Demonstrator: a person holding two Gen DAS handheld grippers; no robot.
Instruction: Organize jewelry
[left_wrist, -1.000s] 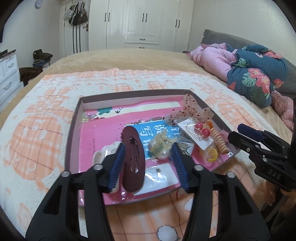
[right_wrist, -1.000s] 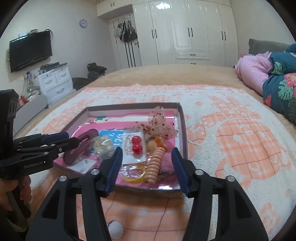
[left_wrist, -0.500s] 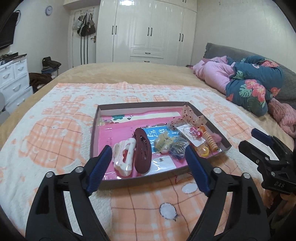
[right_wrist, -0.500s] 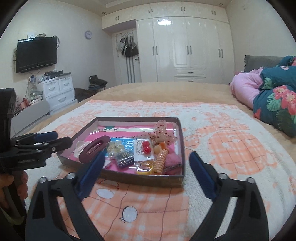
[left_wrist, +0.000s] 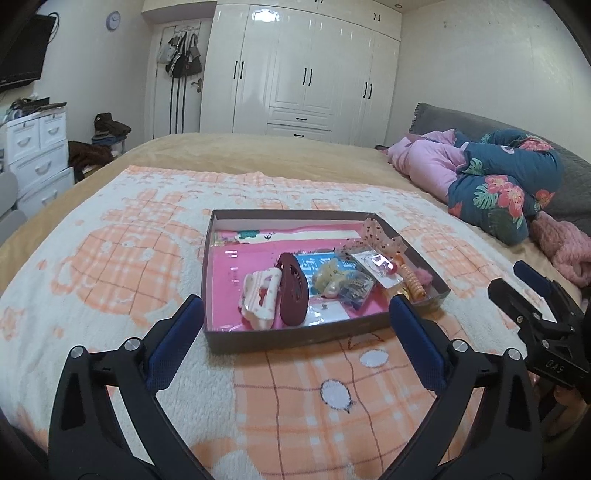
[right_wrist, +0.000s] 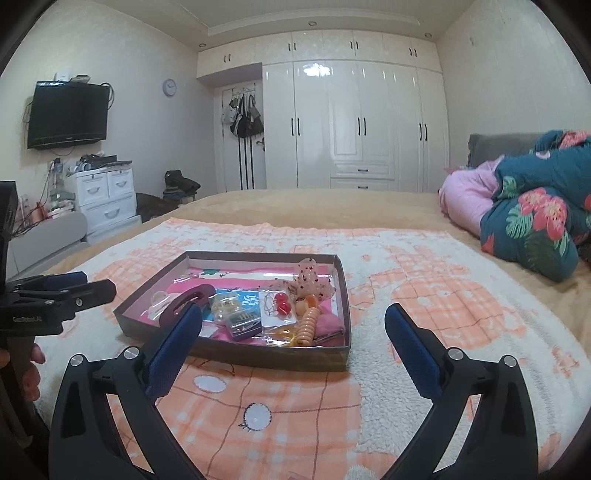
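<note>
Shallow brown tray (left_wrist: 295, 338), rectangular, lies on an orange-and-white checked blanket (left_wrist: 110, 266) spread over a bed (left_wrist: 240, 151). The tray floor is lined in pink.

Contents, left to right in the left wrist view:
- White hair claw (left_wrist: 258, 297), lying flat near the front wall.
- Maroon hair clip (left_wrist: 291, 291), touching the white claw on its right.
- Pale yellow clip (left_wrist: 328, 277), on a blue printed card (left_wrist: 308, 264).
- Small dark-blue packet (left_wrist: 356, 291), just beside the yellow clip.
- Clear card carrying red beads (right_wrist: 282, 304).
- Peach spiral hair tie (right_wrist: 308, 325), near the right front corner.
- Pink fuzzy piece (right_wrist: 327, 321), touching the spiral tie.
- Sheer dotted bow (right_wrist: 314, 282), against the right wall.

Left gripper (left_wrist: 295, 325): fingers spread wide, holding nothing, hovering short of the tray's front wall.

Right gripper (right_wrist: 293, 328): fingers likewise spread wide, holding nothing, in front of the tray.

Surroundings: white wardrobe (right_wrist: 354, 107), wall television (right_wrist: 68, 114), white drawer unit (right_wrist: 107, 197), floral quilt (right_wrist: 535, 229) on the bed's right side.
</note>
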